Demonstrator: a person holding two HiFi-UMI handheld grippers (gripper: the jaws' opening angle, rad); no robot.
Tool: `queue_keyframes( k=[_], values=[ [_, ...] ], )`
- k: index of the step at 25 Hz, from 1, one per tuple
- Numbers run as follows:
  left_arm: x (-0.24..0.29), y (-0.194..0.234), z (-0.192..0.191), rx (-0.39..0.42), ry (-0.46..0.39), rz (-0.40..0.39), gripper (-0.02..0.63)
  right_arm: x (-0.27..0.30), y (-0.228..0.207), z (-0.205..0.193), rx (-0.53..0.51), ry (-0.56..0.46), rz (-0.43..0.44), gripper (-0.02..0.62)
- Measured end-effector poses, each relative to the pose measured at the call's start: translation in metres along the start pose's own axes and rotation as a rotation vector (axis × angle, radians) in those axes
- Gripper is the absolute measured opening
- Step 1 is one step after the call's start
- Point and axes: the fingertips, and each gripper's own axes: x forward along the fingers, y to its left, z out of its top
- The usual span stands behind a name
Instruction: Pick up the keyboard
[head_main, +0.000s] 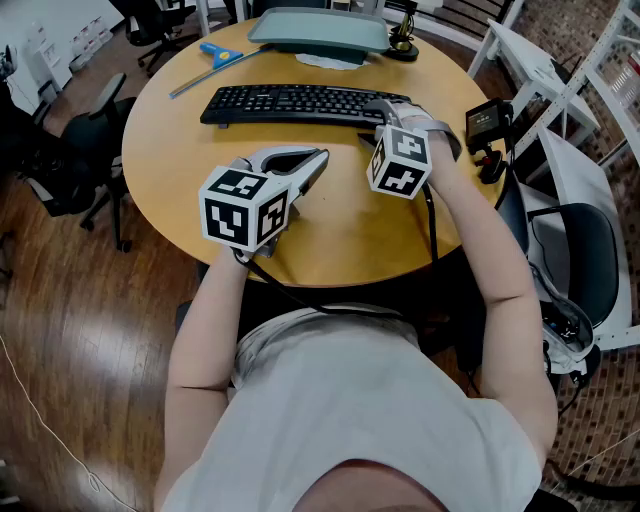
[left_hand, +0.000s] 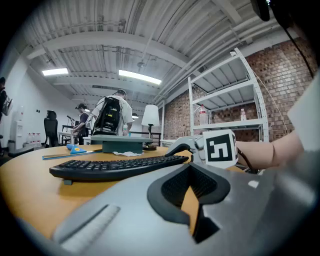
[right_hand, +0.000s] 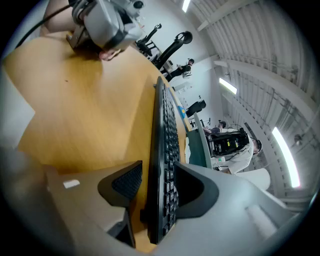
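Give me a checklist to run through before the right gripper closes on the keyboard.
1. Right end of the keyboard sits between the jaws of the right gripper: ok.
2. Jaws gripping it: not ok. They stand wide apart, with a gap showing at the near pad.
3. Keyboard rests on the table with nothing lying on top of it: ok.
4. Left gripper holds nothing and is clear of the keyboard: ok.
5. A one-end grip will lift it level: cannot tell.
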Motion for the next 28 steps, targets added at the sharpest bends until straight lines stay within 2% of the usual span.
queue_keyframes(
  k=[4,6,10,13,19,28],
  values=[
    [0.001,-0.003,-0.001,0.0,0.004,-0.006,0.0,0.016,-0.004,-0.007,-0.093,0.117,-0.058,0.174],
    [0.001,-0.002,-0.001,0.003,0.004,-0.006,0.0,0.024,-0.003,-0.009,-0.12,0.167,-0.073,0.113],
    [0.001,0.001,0.0,0.001,0.005,0.001,0.0,0.031,-0.005,-0.008,-0.108,0.192,-0.094,0.1],
    [0.009,-0.011,-0.008,-0.011,0.017,-0.019,0.0,0.029,0.002,-0.025,-0.09,0.225,-0.103,0.106],
    [0.003,-0.005,-0.005,0.016,0.019,-0.002,0.0,0.031,-0.015,-0.016,-0.058,0.18,-0.197,0.084],
    [0.006,-0.005,-0.005,0.022,0.015,0.002,0.0,0.02,-0.033,-0.013,-0.104,0.15,-0.312,0.077]
  ],
)
